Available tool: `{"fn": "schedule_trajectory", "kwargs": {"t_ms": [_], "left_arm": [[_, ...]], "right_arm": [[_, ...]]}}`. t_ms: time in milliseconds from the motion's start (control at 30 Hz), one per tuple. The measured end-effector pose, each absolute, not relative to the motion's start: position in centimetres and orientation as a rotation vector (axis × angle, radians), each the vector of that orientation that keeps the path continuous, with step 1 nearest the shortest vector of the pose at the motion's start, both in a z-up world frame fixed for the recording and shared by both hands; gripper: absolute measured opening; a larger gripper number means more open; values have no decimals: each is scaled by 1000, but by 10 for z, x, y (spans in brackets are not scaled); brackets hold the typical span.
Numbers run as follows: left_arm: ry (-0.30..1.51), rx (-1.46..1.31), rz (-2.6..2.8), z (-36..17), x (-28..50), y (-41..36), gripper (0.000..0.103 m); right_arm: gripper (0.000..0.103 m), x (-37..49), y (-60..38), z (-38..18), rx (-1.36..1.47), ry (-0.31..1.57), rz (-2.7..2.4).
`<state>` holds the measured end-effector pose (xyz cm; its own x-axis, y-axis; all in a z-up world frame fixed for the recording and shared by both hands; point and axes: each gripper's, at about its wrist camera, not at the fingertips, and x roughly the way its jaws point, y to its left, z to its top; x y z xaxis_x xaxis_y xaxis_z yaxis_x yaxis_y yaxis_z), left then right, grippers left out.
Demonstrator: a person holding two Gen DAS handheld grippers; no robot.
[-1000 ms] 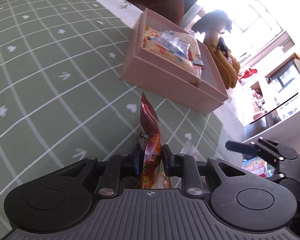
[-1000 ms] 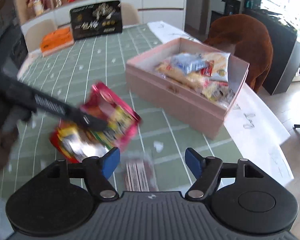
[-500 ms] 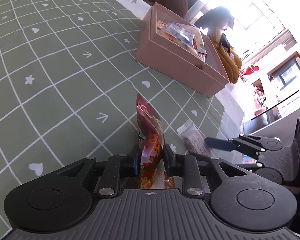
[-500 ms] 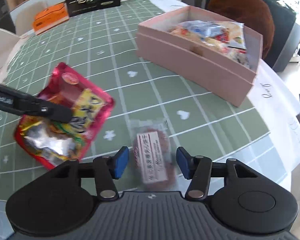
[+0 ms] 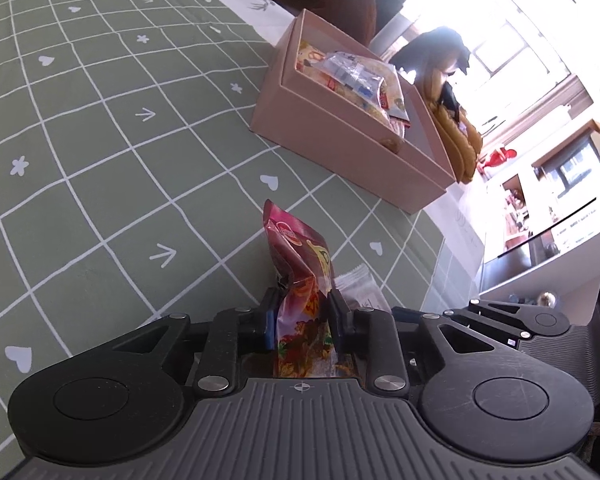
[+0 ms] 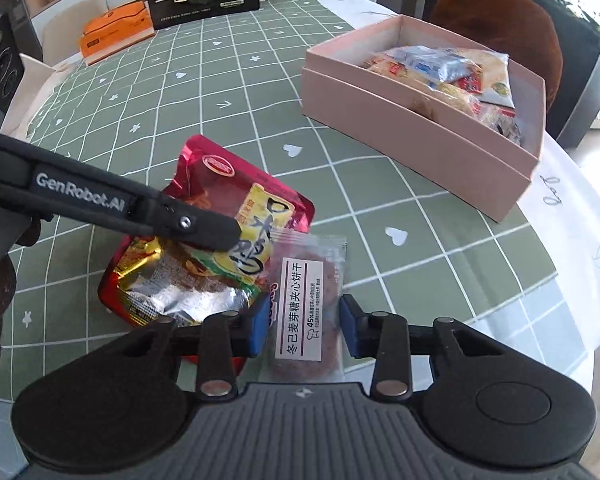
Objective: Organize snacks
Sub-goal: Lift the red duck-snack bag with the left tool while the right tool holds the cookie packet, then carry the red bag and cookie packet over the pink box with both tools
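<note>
Several snacks already lie in the pink box (image 6: 416, 136), which stands toward the table's far right edge, where the green cloth (image 6: 228, 92) gives way to white. Two packets are still outside it, near the front edge, so by my reckoning the job is mostly done with two drops left.

The left gripper (image 5: 302, 314) is clamped on the red pouch (image 6: 224, 240), its pads pinching the pouch's middle; in the right view the pouch looks held on edge, slightly clear of the cloth (I cannot be sure it is off the surface).

The right gripper (image 6: 304, 322) points steeply down at the clear cookie packet (image 6: 306, 300), which lies flat just beside the pouch and touches its lower corner. Its blue pads are drawn in against the packet's two long sides, so I read it as gripped, though not yet lifted.

Both tools sit side by side, low over the front edge, the left one angled less steeply. The box is well apart from them, up and to the right.
</note>
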<state>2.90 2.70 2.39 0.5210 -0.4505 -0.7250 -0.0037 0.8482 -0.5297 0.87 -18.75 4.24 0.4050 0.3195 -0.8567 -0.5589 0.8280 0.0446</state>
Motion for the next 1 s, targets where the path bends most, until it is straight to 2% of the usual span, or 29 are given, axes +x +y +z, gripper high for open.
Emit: {"fn": "schedule_trajectory", "kwargs": {"t_ms": [133,200,400,467,567,633,700,733,767,1000], "left_arm": [[1004,-499,-294,25,28,26,28],[1013,-492,-307,25,27,25,28],[1029,-487,-333,23,22,27,28],[1030,-493,-334,22,20,28,28],[1026,-502,-335,22,18,29,28],[1024,-503,-334,22,18,28,28],[1019,-504,-335,24,18,29,28],[1012,-505,-335,25,17,29,27],[1003,-510,-336,26,16,30,27],[941,-570,-338,39,11,41,25]], "right_arm": [[37,9,-198,42,-267,1010,536],[40,8,-202,42,-282,1009,535],[55,7,-210,41,-271,1036,526],[66,5,-210,41,-271,1050,524],[68,3,-207,40,-282,1049,523],[67,3,-207,40,-276,1051,523],[62,4,-207,40,-278,1054,521],[47,4,-207,42,-281,1053,519],[38,5,-208,44,-282,1056,521],[36,12,-219,58,-227,1072,513]]}}
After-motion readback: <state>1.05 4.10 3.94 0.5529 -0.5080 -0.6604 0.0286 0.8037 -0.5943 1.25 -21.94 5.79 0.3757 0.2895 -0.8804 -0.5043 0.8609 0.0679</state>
